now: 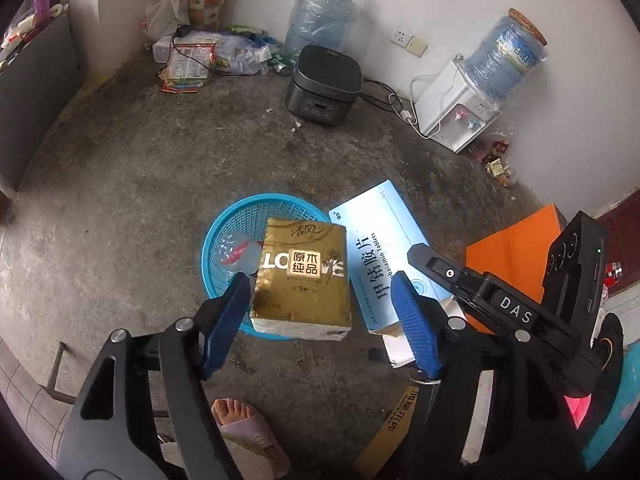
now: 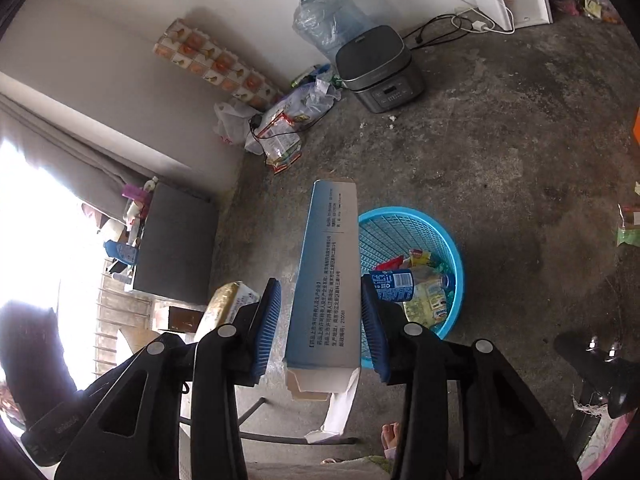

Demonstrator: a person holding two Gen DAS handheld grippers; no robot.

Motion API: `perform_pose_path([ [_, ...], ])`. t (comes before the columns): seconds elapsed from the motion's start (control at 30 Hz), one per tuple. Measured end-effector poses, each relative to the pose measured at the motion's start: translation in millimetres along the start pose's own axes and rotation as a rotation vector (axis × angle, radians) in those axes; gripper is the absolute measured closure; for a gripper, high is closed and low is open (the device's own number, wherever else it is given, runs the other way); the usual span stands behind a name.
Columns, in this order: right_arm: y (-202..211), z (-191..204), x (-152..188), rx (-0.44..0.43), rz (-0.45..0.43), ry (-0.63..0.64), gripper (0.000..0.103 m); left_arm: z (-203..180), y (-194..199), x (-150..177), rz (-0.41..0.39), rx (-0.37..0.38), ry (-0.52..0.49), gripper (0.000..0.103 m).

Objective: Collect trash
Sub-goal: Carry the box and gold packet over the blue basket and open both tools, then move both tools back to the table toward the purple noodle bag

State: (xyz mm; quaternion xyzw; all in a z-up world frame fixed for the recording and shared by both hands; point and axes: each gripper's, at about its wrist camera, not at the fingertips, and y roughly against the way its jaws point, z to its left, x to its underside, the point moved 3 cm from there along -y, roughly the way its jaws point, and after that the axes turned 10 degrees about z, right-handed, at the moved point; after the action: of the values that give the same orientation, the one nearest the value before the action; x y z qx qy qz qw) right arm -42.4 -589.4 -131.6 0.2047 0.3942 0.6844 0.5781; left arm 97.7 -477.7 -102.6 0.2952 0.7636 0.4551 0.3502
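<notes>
Two pieces of trash hang over the blue basket [image 1: 216,236] at once. The gold tissue pack [image 1: 302,276] sits between the blue pads of the left gripper [image 1: 320,322], and there is clear daylight on both sides — the jaws stand apart from it, so it looks released and dropping toward the basket. The pale blue medicine carton [image 2: 326,276] stands on end between the fingers of the right gripper [image 2: 320,328], again with a gap on each side, its torn flap hanging below; the basket lies just beside it, already holding a can and wrappers.

Both things should be light. The tissue pack is soft and its foil wrap slick, so a squeeze across the middle of its broad faces would hold best. The carton is thin card, empty-looking and easily crushed — its long flat sides, away from the open end, are the place to pinch.
</notes>
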Motion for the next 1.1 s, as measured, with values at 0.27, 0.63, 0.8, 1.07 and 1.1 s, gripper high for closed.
perform_pose_path([
  [0.27,-11,-12,11,0.025,-0.012,0.009,0.057,11,2,1,-0.049,0.033,0.066,0.034],
  [0.63,86,86,79,0.05,-0.27,0.376,0.018,6,167,77,-0.435,-0.043,0.002,0.013],
  [0.8,118,133,124,0.116,-0.429,0.538,0.007,26,245,144,-0.563,-0.088,0.048,0.013],
  [1.07,113,191,202,-0.062,-0.307,0.696,0.006,96,330,284,-0.653,-0.257,0.226,0.013],
  [1.1,109,199,213,-0.087,-0.271,0.722,0.007,107,341,306,-0.664,-0.295,0.262,0.013],
])
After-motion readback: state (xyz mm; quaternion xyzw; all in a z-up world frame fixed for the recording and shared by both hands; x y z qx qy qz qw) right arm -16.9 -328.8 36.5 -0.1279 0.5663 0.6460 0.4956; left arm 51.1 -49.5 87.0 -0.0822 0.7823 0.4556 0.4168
